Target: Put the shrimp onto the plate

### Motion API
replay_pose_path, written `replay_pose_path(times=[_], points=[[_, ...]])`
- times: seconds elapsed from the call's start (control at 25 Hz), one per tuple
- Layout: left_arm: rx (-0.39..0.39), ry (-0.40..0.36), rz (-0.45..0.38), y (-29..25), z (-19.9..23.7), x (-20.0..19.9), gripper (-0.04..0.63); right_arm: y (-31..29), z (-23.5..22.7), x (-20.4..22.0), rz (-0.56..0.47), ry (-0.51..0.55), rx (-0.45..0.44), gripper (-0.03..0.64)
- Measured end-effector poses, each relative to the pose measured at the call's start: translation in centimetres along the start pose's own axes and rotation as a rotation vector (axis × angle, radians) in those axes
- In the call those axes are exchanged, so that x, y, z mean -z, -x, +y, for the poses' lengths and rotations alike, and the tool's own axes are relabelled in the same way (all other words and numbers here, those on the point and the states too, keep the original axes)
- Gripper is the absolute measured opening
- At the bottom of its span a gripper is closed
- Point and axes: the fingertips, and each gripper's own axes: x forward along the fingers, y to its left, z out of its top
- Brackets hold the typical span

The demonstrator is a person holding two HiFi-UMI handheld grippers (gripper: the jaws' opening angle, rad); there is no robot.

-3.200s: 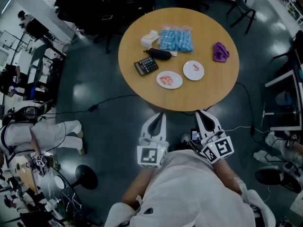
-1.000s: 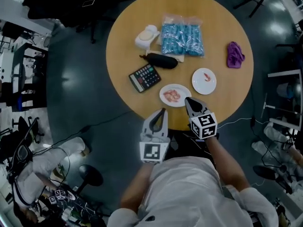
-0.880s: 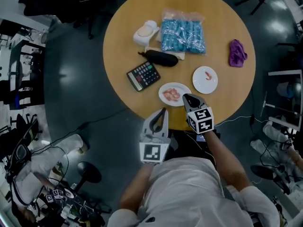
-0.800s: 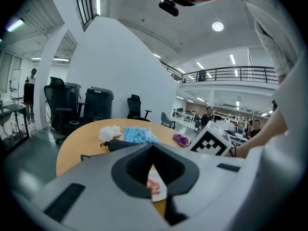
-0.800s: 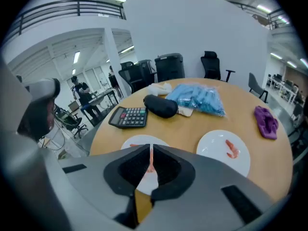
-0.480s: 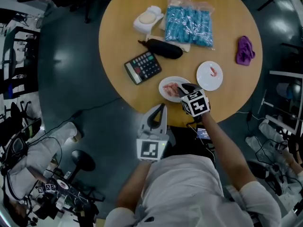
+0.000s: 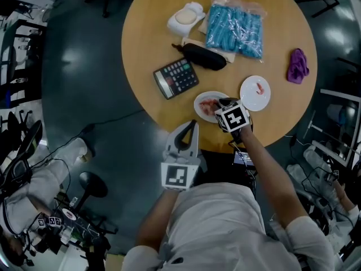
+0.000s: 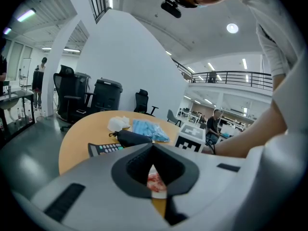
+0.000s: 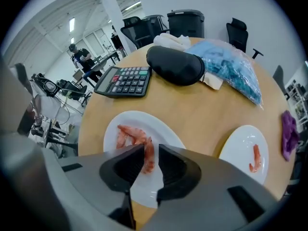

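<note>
Right, your right gripper [image 9: 150, 150] is down over the near plate [image 9: 166, 131], which sits at the 6 o'clock edge of the round tabletop [image 7: 146, 33]. Its jaws stand only narrowly apart. One shrimp [image 9: 149, 159] shows in the slot between them, at the 5 o'clock end of the pink shrimp pile [image 9: 129, 133]. You can't tell from here whether the tips touch that shrimp. From the head view, the right gripper [image 7: 224, 103] covers the 3 o'clock side of that near plate [image 7: 200, 110].

Your left gripper [image 7: 193, 124] is at the tabletop's 7 o'clock edge and points toward the near plate. In the left gripper view, the left gripper [image 8: 153, 146] has its jaws pressed together at the tips with nothing between them. The shrimp pile [image 8: 155, 182] shows through the hollow behind the tips.

Off at 4 o'clock on the tabletop lies the far plate [image 7: 251, 94], well apart from the near one. It has a single shrimp [image 7: 260, 87] on it, and the right gripper view shows that single shrimp [image 9: 255, 159] on the far plate [image 9: 238, 146].

Round the rest of the tabletop:
- the calculator [image 7: 176, 78] at 8 o'clock
- the black case [image 7: 203, 56] near the middle
- the blue packet [image 7: 236, 22] at 12 o'clock
- the white pouch [image 7: 186, 17] at 11 o'clock
- the purple cloth [image 7: 298, 65] at 3 o'clock
</note>
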Motion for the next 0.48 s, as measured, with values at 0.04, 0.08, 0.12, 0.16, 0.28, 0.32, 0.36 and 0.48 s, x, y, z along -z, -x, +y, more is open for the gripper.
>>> replay_pose_path(times=[0.04, 0.08, 0.12, 0.16, 0.28, 0.32, 0.36, 0.48], points=[[0.001, -0.001, -0.002, -0.05, 0.13, -0.08, 0.008, -0.03, 0.0, -0.03, 0.006, 0.008, 0.006, 0.1], [0.001, -0.002, -0.003, -0.12, 0.24, -0.11, 0.008, -0.09, -0.01, -0.01, 0.012, 0.015, 0.012, 0.098], [0.002, -0.003, -0.002, -0.2, 0.35, -0.09, 0.008, -0.18, -0.03, 0.05, 0.02, 0.023, 0.02, 0.094], [0.003, -0.004, -0.001, -0.29, 0.45, -0.05, 0.008, -0.26, -0.06, 0.13, 0.029, 0.031, 0.03, 0.085], [0.006, 0.002, 0.002, -0.45, 0.62, 0.06, 0.008, -0.28, 0.01, 0.06, 0.04, 0.058, 0.055, 0.069], [0.006, 0.005, 0.003, -0.47, 0.63, 0.09, 0.008, -0.27, 0.02, -0.03, 0.035, 0.064, 0.058, 0.068], [0.006, 0.007, 0.003, -0.5, 0.62, 0.13, 0.008, -0.27, -0.05, -0.08, 0.029, 0.065, 0.062, 0.067], [0.011, 0.01, 0.005, -0.56, 0.43, 0.21, 0.008, -0.19, 0.02, 0.0, 0.023, 0.047, 0.056, 0.064]])
